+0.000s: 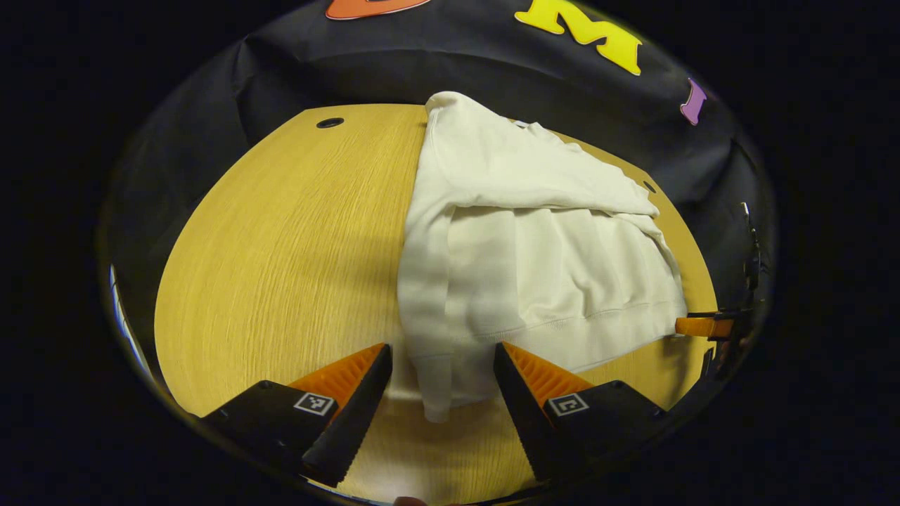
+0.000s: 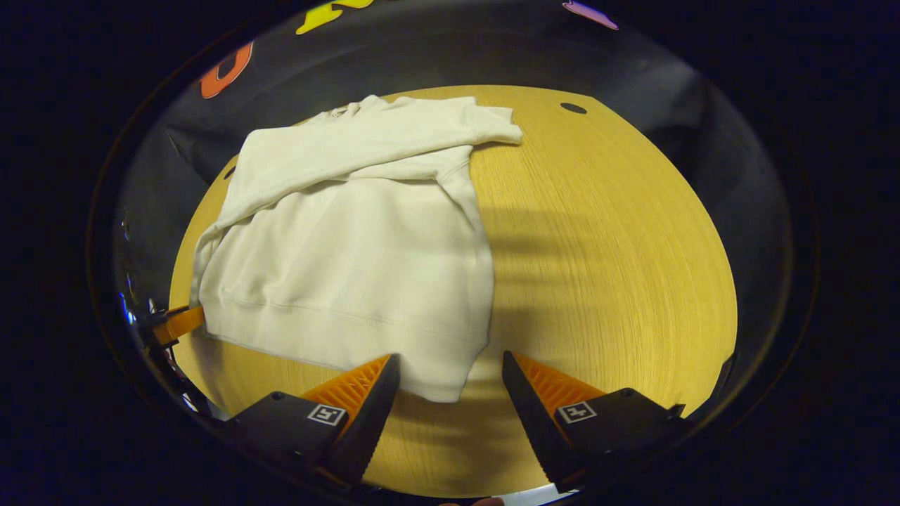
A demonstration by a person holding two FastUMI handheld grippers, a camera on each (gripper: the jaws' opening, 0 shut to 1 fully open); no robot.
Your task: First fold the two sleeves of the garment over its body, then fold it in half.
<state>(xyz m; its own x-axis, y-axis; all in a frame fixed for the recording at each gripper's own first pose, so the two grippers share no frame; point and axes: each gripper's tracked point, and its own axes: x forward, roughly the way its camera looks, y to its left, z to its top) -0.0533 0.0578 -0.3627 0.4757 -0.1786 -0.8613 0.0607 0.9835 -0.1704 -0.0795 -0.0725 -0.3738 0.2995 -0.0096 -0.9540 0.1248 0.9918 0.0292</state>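
A cream sweatshirt [image 1: 562, 260] lies flat on the wooden table [image 1: 281, 246], hem towards me. One sleeve [image 1: 527, 176] is folded across its upper body. The other sleeve [image 1: 425, 295] runs down its left edge, and its cuff reaches past the hem. My left gripper [image 1: 441, 348] is open, and that cuff lies between its fingers. In the right gripper view the sweatshirt [image 2: 351, 260] fills the left half of the table [image 2: 612, 267]. My right gripper [image 2: 450, 357] is open, with the garment's near right hem corner between its fingers. Each gripper shows small in the other's view, by the opposite hem corner.
Bare wood lies to the left of the garment in the left gripper view and to its right in the right gripper view. A dark cable hole [image 1: 330, 123] [image 2: 573, 107] sits near the table's far edge. Black cloth walls close in the back and sides.
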